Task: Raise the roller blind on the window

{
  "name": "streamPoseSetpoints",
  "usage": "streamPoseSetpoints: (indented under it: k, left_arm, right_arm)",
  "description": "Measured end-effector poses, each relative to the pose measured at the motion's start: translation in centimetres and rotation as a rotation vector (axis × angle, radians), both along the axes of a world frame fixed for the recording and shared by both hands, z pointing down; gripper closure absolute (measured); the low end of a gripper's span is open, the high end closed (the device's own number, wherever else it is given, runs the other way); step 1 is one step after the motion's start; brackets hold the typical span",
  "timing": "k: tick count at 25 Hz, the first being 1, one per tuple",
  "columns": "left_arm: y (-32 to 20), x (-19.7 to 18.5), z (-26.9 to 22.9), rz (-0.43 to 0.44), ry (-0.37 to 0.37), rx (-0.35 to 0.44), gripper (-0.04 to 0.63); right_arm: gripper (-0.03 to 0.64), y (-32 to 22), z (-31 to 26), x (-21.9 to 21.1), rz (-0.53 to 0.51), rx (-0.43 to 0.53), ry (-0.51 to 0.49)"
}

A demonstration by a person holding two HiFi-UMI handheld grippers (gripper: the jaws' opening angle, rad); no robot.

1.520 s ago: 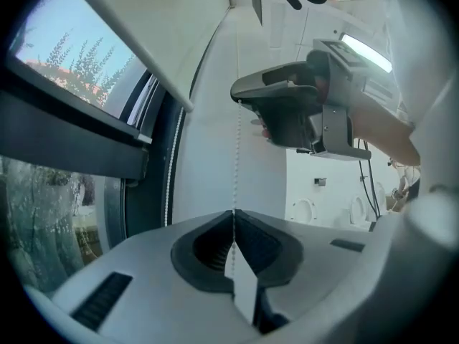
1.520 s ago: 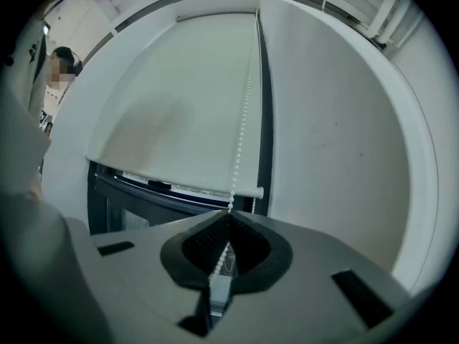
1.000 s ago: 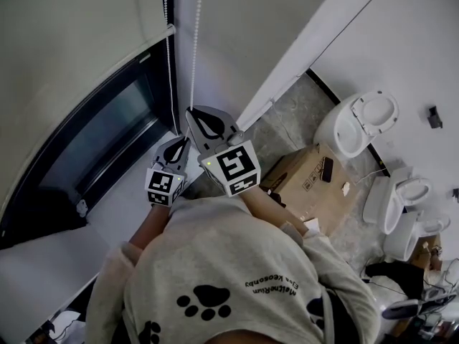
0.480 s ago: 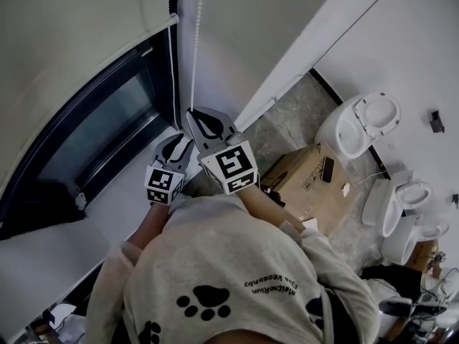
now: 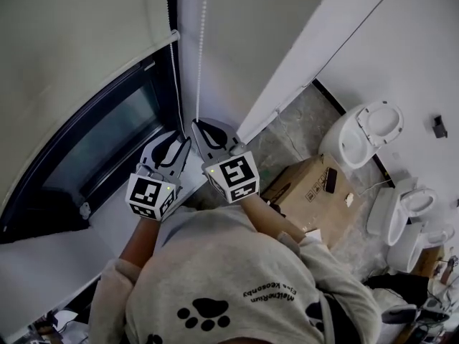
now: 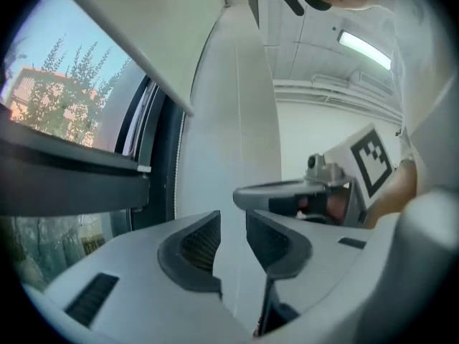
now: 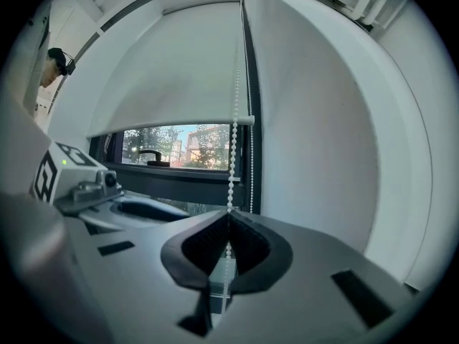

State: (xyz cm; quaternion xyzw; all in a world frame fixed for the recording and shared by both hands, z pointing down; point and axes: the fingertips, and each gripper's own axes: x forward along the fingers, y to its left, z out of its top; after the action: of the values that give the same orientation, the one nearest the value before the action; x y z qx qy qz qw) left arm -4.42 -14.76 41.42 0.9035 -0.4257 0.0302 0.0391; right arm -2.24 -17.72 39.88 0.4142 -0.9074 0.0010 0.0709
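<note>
Lifted higher beside the window point(image 5: 107, 145) than a second ago: left claw point(image 6: 233, 224), jaws just been opening, now released, with only bare wall showing between them. Clenched on the white bead chain point(image 7: 234, 113), under the blind's bottom bar: right claw point(image 7: 228, 219). Hanging over the upper window: roller blind point(image 5: 72, 49), glass uncovered beneath. Printed upside down on the grey sweatshirt point(image 5: 215, 264), above paw prints: roughly "MatcheRun", with the second line too small to read.

Matt, smooth cloth blind point(image 5: 72, 63). Beaded white plastic chain point(image 5: 203, 49) at blind's edge. Dark smooth frame point(image 5: 161, 84) below blind. Brown cardboard box point(image 5: 308, 185), glossy white toilet point(image 5: 358, 131) right of blind.
</note>
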Motion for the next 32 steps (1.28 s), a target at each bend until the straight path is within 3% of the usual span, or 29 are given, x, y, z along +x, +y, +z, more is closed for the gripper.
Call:
streamPoseSetpoints:
  k: [7, 19, 25, 32]
  left_arm:
    - [-0.8, 0.9, -8.7, 0.065, 0.045, 0.094, 0.479]
    - [-2.8, 2.9, -18.3, 0.133, 0.020, 0.227, 0.522]
    - [-3.5, 3.1, -19.5, 0.126, -0.022, 0.214, 0.570]
    - [-3.6, 3.1, -18.3, 0.125, -0.001, 0.164, 0.586]
  right_arm:
    - [0.607, 0.0, -0.2, -0.4, -0.025, 0.013, 0.011]
    - [0.607, 0.2, -0.2, -1.0, -0.035, 0.018, 0.010]
    - [0.607, 0.1, -0.2, -1.0, -0.046, 0.020, 0.014]
    - [0.607, -0.1, 1.0, -1.0, -0.057, 0.002, 0.025]
